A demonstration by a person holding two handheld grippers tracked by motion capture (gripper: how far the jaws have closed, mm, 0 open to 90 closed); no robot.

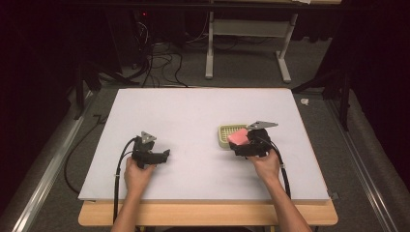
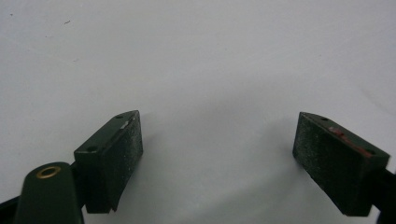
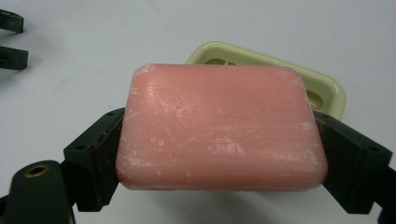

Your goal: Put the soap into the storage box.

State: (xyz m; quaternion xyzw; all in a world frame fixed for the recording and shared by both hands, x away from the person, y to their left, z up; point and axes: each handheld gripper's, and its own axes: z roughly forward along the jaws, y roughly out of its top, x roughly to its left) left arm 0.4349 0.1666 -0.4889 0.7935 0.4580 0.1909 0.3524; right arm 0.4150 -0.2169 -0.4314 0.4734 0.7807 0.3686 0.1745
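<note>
A pink bar of soap (image 3: pixel 219 128) is clamped between the two black jaws of my right gripper (image 3: pixel 219 158), held above the white table. In the high view the soap (image 1: pixel 238 137) hangs at the near edge of a pale green slatted soap dish (image 1: pixel 227 131), with the right gripper (image 1: pixel 247 144) just behind it. The soap dish (image 3: pixel 327 91) peeks out behind the bar. My left gripper (image 2: pixel 217 149) stands open over bare white table, nothing between its pads. From above, the left gripper (image 1: pixel 162 155) rests at the left front of the table.
The white tabletop (image 1: pixel 193 116) lies on a wooden bench. Black cables trail from both grippers toward the person's forearms. A table frame and cables stand on the floor at the back. The left gripper's jaw tips (image 3: pixel 11 39) show at the far left of the right gripper view.
</note>
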